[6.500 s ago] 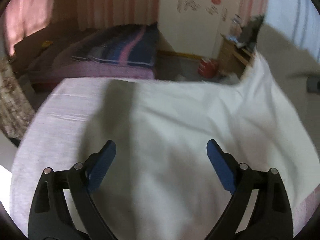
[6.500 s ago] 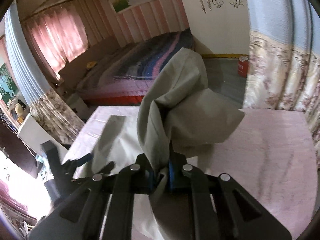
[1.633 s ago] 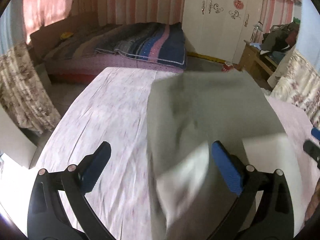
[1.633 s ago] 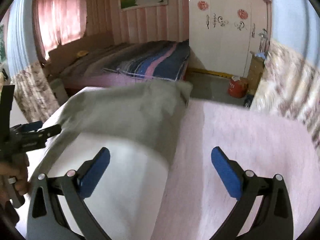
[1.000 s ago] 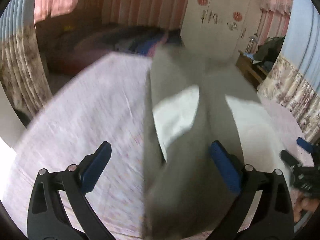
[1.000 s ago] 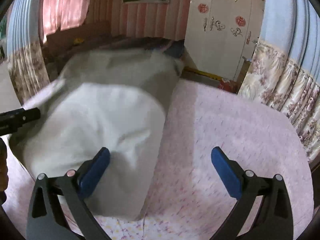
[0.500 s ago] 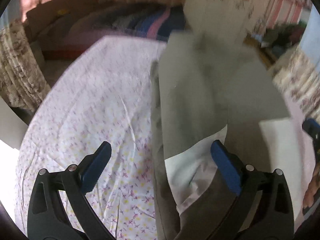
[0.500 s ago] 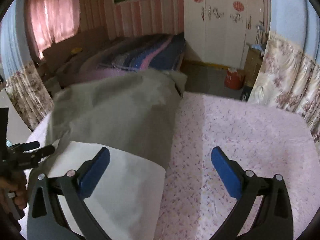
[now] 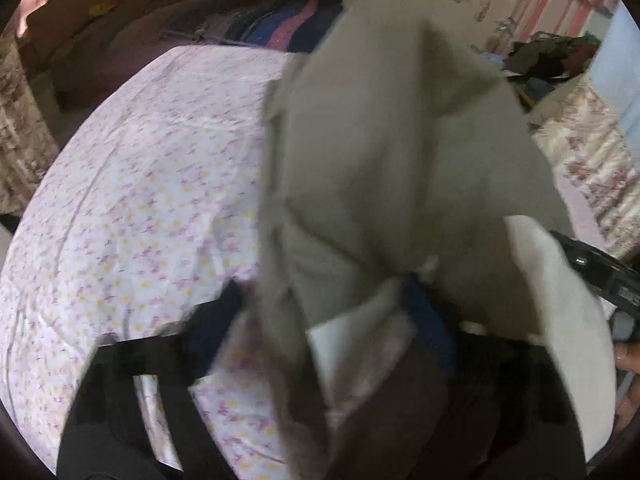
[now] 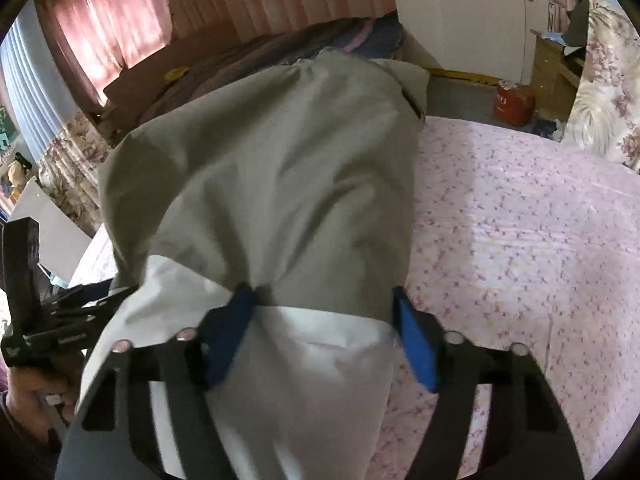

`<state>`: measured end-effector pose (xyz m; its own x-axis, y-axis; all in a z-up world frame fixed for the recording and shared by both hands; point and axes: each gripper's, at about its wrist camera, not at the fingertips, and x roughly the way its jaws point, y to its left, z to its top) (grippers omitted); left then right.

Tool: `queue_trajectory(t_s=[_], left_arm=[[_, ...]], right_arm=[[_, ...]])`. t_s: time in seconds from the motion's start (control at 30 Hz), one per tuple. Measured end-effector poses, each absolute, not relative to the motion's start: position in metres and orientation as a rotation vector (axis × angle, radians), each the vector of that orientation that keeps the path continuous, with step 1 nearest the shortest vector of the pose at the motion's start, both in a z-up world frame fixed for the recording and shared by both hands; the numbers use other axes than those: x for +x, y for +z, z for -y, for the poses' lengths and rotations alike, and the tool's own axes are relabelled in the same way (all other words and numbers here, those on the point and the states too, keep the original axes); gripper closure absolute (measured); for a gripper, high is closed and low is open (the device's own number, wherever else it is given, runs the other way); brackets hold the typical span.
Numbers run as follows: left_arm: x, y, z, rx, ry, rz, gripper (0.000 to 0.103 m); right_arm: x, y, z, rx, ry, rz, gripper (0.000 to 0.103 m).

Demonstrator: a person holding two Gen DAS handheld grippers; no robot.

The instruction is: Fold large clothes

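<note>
Grey-green garment (image 10: 280,184) lies between both grippers' closing jaws; no writing is legible.

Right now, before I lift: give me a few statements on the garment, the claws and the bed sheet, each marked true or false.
1. The grey-green garment lies on a floral sheet. True.
2. The right claw has cloth between its closing jaws. True.
3. The left claw hangs over bare sheet, clear of the cloth. False: its jaws are closing with the garment's edge between them.
4. The garment is dark blue. False: it is grey-green with a white lining.
5. The sheet is plain white. False: it carries small pink and yellow flowers.
</note>
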<state>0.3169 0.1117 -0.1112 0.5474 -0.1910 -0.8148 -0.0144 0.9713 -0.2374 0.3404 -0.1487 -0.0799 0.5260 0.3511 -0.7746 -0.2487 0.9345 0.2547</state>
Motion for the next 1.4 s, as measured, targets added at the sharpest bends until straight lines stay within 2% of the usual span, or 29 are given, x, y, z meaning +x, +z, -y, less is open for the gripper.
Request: queue_trajectory(t_s=[0.1, 0.13, 0.17, 0.23, 0.27, 0.4, 0.63, 0.7, 0.8, 0.83, 0.87, 0.9, 0.93, 0.97, 1.0, 1.03, 1.07, 1.13, 1.4], left_arm=[[0.318, -0.108, -0.102, -0.200, -0.106, -0.969, 0.058], [0.318, -0.106, -0.099, -0.183, -0.103, -0.957, 0.067], [0.316, -0.104, -0.095, -0.167, -0.097, -0.943, 0.079], [0.312, -0.098, -0.082, -0.120, -0.073, -0.921, 0.093], [0.309, -0.090, -0.073, -0.111, -0.070, -0.908, 0.097], [0.309, -0.062, -0.045, -0.131, -0.130, -0.863, 0.099], [0.330, -0.027, 0.089, -0.099, -0.271, -0.807, 0.098], [0.338, -0.034, 0.134, -0.084, -0.293, -0.808, 0.096], [0.352, -0.053, 0.185, -0.057, -0.272, -0.820, 0.087], [0.354, -0.059, 0.199, -0.038, -0.252, -0.826, 0.082], [0.352, -0.062, 0.210, -0.007, -0.220, -0.812, 0.071], [0.347, -0.064, 0.214, 0.017, -0.193, -0.792, 0.066], [0.345, -0.064, 0.218, 0.039, -0.163, -0.780, 0.052], [0.341, -0.065, 0.219, 0.066, -0.121, -0.766, 0.041], [0.338, -0.065, 0.216, 0.069, -0.110, -0.761, 0.035], [0.334, -0.066, 0.210, 0.063, -0.100, -0.764, 0.023], [0.330, -0.066, 0.203, 0.047, -0.089, -0.764, 0.016], [0.317, -0.069, 0.179, 0.011, -0.063, -0.767, 0.014], [0.236, -0.057, 0.129, -0.059, -0.069, -0.742, 0.013]], right_arm=[[0.341, -0.080, 0.148, 0.141, 0.369, -0.935, 0.058], [0.339, -0.078, 0.148, 0.145, 0.376, -0.916, 0.065], [0.337, -0.076, 0.149, 0.146, 0.377, -0.901, 0.069], [0.333, -0.070, 0.153, 0.154, 0.385, -0.869, 0.075], [0.330, -0.065, 0.157, 0.167, 0.388, -0.849, 0.078], [0.321, -0.044, 0.180, 0.137, 0.388, -0.793, 0.083], [0.313, 0.005, 0.301, 0.074, 0.271, -0.761, 0.083], [0.320, 0.006, 0.339, 0.037, 0.233, -0.784, 0.083], [0.334, -0.014, 0.386, -0.041, 0.148, -0.836, 0.076], [0.337, -0.031, 0.396, -0.089, 0.109, -0.860, 0.069], [0.336, -0.042, 0.400, -0.113, 0.091, -0.878, 0.055], [0.331, -0.052, 0.405, -0.140, 0.064, -0.871, 0.047], [0.321, -0.054, 0.407, -0.158, 0.033, -0.818, 0.028], [0.307, -0.052, 0.409, -0.157, -0.004, -0.756, 0.017], [0.298, -0.053, 0.411, -0.143, -0.021, -0.741, 0.016], [0.291, -0.054, 0.415, -0.101, -0.029, -0.740, 0.016], [0.282, -0.055, 0.419, -0.038, -0.039, -0.741, 0.014], [0.268, -0.055, 0.425, 0.039, -0.050, -0.752, 0.010], [0.191, -0.065, 0.430, 0.079, -0.086, -0.745, 0.010]])
